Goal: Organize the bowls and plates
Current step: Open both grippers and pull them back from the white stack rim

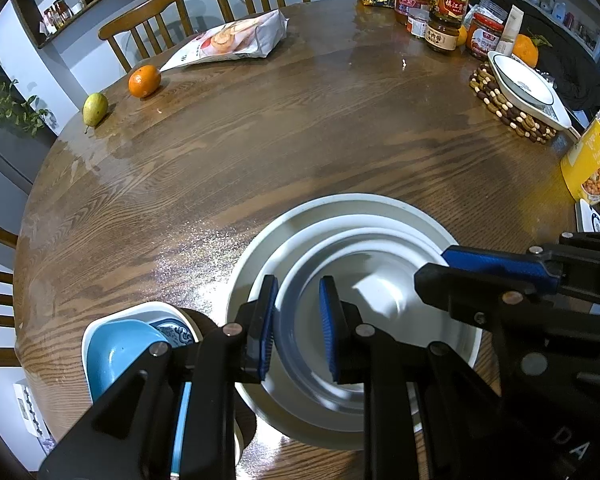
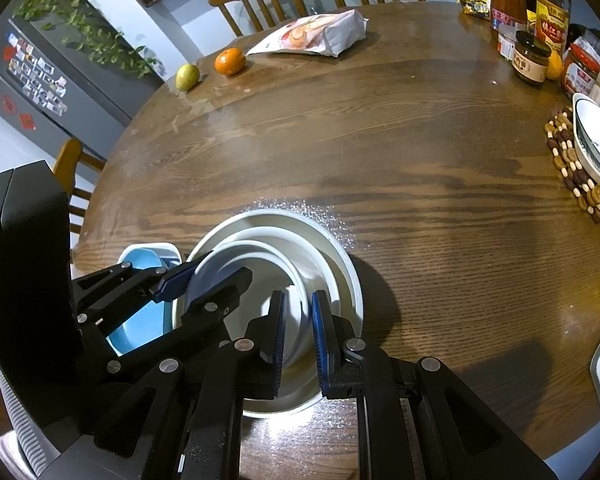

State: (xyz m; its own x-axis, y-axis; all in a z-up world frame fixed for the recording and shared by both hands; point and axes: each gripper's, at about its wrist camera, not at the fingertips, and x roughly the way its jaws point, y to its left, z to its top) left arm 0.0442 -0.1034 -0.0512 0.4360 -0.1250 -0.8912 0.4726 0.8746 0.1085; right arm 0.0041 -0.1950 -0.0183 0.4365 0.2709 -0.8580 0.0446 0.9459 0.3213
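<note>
Both grippers hang over our nested stack of white plates (image 1: pixel 340 216) at the near edge of the round wooden table (image 1: pixel 300 120). Left gripper (image 1: pixel 299 326): pads narrowly parted astride the innermost plate (image 1: pixel 376 276) rim; whether they pinch it we cannot tell. Right gripper (image 2: pixel 299 342): pads nearly closed astride the same plate's far rim, probably gripping so the two share the load.

Beside the stack, touching or nearly so: blue bowl (image 1: pixel 116 348) inside a white square dish (image 1: pixel 100 320), partly hidden by gripper arms. Far right: patterned dish (image 1: pixel 524 84) on a beaded trivet (image 1: pixel 496 100), cut off in the right view. Beyond: orange (image 1: pixel 144 80), pear (image 1: pixel 95 108), snack bag (image 1: pixel 236 40), jars and bottles (image 1: pixel 444 12).
</note>
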